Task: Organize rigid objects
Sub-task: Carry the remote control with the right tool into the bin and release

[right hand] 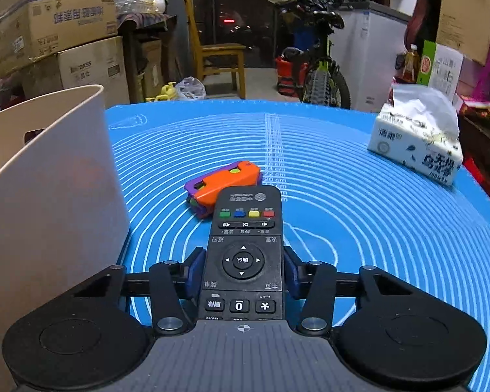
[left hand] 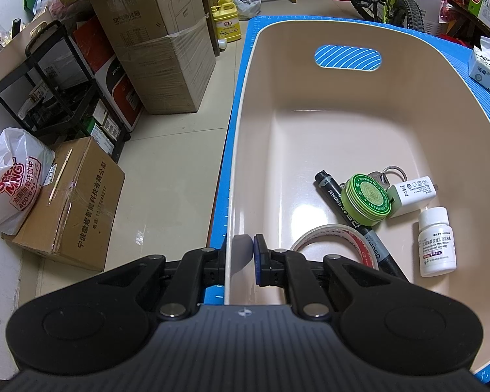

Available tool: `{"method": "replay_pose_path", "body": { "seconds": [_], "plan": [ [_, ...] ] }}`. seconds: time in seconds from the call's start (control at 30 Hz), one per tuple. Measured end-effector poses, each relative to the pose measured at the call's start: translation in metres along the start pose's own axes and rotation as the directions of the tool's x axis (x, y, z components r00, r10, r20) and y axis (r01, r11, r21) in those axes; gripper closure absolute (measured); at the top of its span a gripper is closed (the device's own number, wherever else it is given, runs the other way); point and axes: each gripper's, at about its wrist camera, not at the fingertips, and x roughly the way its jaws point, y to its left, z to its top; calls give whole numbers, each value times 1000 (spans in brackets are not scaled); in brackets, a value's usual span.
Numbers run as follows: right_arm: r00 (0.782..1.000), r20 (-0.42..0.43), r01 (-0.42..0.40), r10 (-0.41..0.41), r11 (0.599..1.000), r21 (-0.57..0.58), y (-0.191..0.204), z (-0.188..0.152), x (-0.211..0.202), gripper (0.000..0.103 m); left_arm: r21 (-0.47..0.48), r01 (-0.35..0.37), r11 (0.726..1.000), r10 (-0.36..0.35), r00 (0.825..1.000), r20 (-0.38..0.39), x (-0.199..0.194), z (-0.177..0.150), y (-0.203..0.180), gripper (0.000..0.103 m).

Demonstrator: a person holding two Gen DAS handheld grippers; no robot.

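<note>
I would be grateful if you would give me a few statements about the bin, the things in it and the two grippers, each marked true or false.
1. The left gripper is clamped on the bin's rim. True.
2. The remote lies inside the bin. False: it is between the right gripper's pads, over the blue mat.
3. A green tin sits in the bin. True.
4. The white bottle stands on the mat. False: it is in the bin.
5. The orange toy is on the mat, beyond the remote. True.
</note>
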Motion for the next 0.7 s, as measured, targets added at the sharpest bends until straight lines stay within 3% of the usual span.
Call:
{"method": "replay_pose_path", "body": {
  "seconds": [0.33, 0.7],
  "plan": [
    [998, 60, -10, 11, 1000, -15, -11, 6, -23, 49, 0, 0, 1000, 0, 1000, 0, 0, 0, 0, 90],
    [984, 156, -83, 88, 996, -40, -12, 37, -69, 49, 0, 0, 1000, 0, 1000, 0, 0, 0, 0, 90]
  ]
}}
